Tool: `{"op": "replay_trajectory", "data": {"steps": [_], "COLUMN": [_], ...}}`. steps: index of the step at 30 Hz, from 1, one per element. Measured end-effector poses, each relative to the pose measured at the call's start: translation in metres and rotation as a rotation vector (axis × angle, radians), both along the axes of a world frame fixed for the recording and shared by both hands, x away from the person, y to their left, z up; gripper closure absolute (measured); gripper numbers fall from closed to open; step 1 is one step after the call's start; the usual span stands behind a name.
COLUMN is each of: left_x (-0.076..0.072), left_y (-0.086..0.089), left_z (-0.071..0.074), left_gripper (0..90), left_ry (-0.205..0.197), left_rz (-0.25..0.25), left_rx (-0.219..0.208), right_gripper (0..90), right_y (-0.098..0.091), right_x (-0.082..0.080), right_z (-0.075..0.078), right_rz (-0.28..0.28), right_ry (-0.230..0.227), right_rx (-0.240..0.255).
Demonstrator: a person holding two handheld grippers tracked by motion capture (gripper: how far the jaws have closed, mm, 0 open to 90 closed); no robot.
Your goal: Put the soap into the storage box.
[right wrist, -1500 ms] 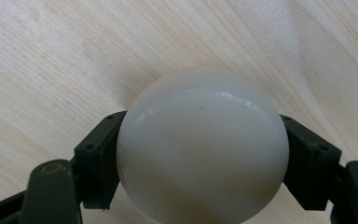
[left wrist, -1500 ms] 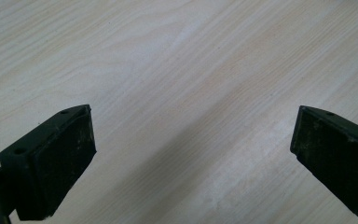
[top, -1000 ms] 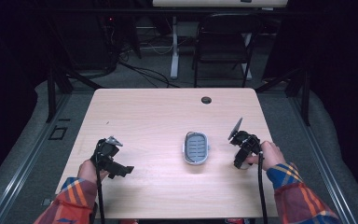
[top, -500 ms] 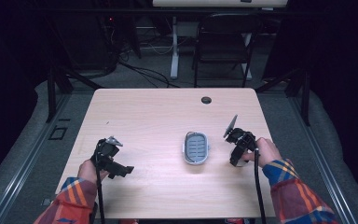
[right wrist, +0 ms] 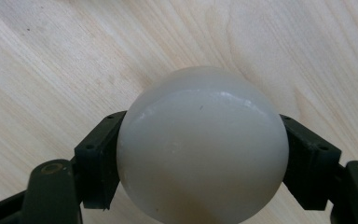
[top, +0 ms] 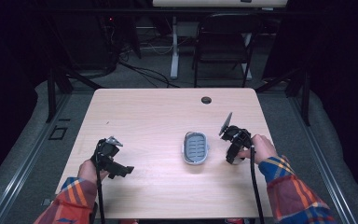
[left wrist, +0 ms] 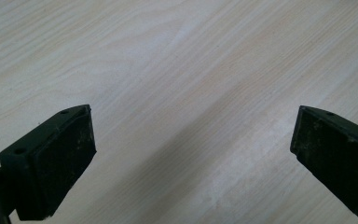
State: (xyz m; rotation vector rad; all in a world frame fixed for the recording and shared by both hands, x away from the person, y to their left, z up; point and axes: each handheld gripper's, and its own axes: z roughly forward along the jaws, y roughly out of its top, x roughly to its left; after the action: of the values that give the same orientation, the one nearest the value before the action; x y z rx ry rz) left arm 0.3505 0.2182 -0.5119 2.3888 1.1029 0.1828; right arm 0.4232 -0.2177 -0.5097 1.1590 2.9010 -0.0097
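Tabletop unchanged; right gripper nearer dish.

no legible text, labels or numbers, views perhaps too dim

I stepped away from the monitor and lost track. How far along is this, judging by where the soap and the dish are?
Done: the right gripper is shut on the white soap, off the table. In hand: it hangs just right of the grey soap dish. Left: the dish looks empty, so placing the soap there probably remains. The left gripper is open over bare wood.
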Motion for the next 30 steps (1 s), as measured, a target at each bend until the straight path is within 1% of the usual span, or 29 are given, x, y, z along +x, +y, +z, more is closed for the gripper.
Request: {"op": "replay_trajectory", "data": {"steps": [4,6,8,14,15,19,20,23,27,30], "left_x": [0.000,0.000,0.000,0.000,0.000,0.000,0.000,0.000,0.000,0.000], "left_y": [0.000,0.000,0.000,0.000,0.000,0.001,0.001,0.000,0.000,0.000], "left_z": [0.000,0.000,0.000,0.000,0.000,0.000,0.000,0.000,0.000,0.000], "left_gripper": [0.0,0.0,0.0,0.0,0.0,0.0,0.0,0.0,0.0,0.0], "left_ry": [0.000,0.000,0.001,0.001,0.001,0.004,0.004,0.002,0.000,0.001], "left_rz": [0.000,-0.001,-0.001,-0.001,-0.001,-0.002,-0.002,-0.003,0.000,-0.002], "left_rx": [0.000,0.000,0.000,0.000,0.000,0.000,0.000,0.000,0.000,0.001], "right_gripper": [24.5,24.6,24.5,24.6,24.6,24.6,24.6,24.6,24.6,24.6], "right_y": [0.004,0.005,0.006,0.011,0.011,0.015,0.015,0.017,0.019,0.021], "right_x": [0.002,0.002,0.003,0.006,0.006,0.009,0.009,0.011,0.013,0.014], "right_z": [0.003,0.003,0.005,0.009,0.009,0.012,0.012,0.014,0.017,0.020], "right_rz": [0.010,0.003,0.012,0.020,0.016,0.027,0.020,0.028,0.025,0.035], "right_ry": [0.000,-0.006,-0.002,-0.003,-0.010,-0.002,-0.008,-0.007,-0.015,-0.010], "right_rx": [-0.004,0.009,-0.002,-0.002,0.005,-0.006,0.002,-0.006,0.000,-0.010]}}
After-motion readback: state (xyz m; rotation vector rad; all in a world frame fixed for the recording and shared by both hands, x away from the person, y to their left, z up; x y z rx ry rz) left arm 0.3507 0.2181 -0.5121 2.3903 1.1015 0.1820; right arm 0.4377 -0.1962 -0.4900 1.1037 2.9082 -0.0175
